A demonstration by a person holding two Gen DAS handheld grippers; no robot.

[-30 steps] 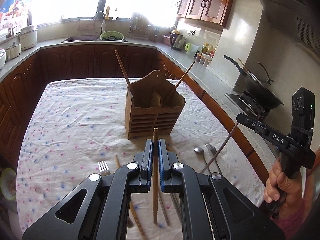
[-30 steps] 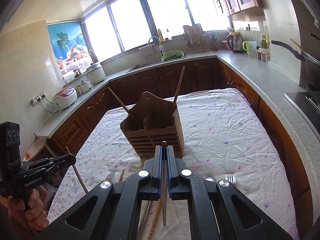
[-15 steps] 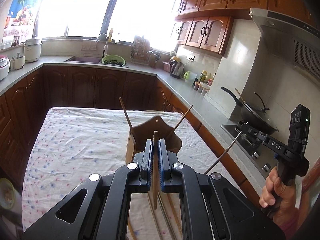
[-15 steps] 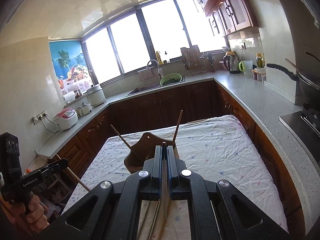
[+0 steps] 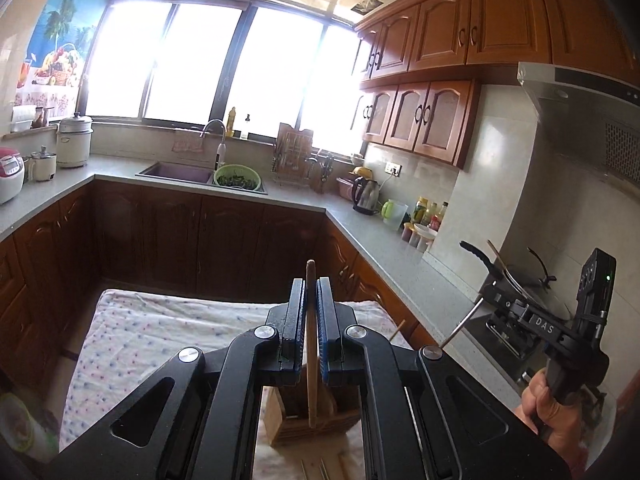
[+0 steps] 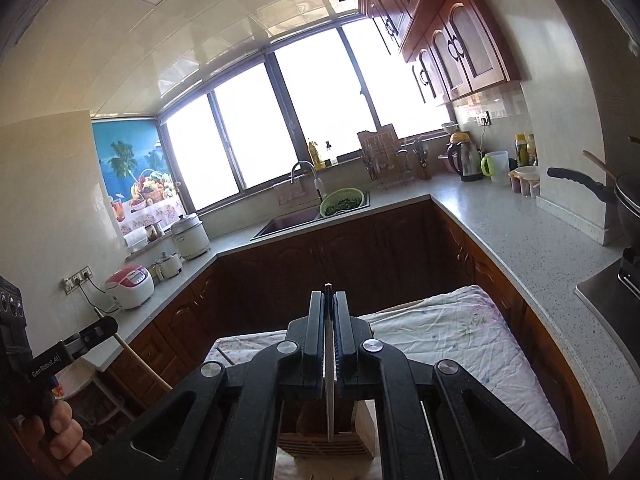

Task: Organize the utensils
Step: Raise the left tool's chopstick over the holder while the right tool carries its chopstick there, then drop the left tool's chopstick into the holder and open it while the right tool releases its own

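Mid-task: left tool point(image 5: 308, 308) clamps 1 wooden chopstick point(image 5: 311, 344), right tool point(image 6: 329, 326) clamps 1 thin metal utensil point(image 6: 329, 380), each hanging over the wooden holder point(image 5: 316, 420) on the near desk point(image 5: 160, 332); neither inserted yet, a few utensils point(image 5: 320, 470) left lying nearer.

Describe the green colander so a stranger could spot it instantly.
Start at the big bright window and drop to the sink under the curved faucet. The green colander sits at the sink's right edge, holding dark greens: the only bright green bowl there.
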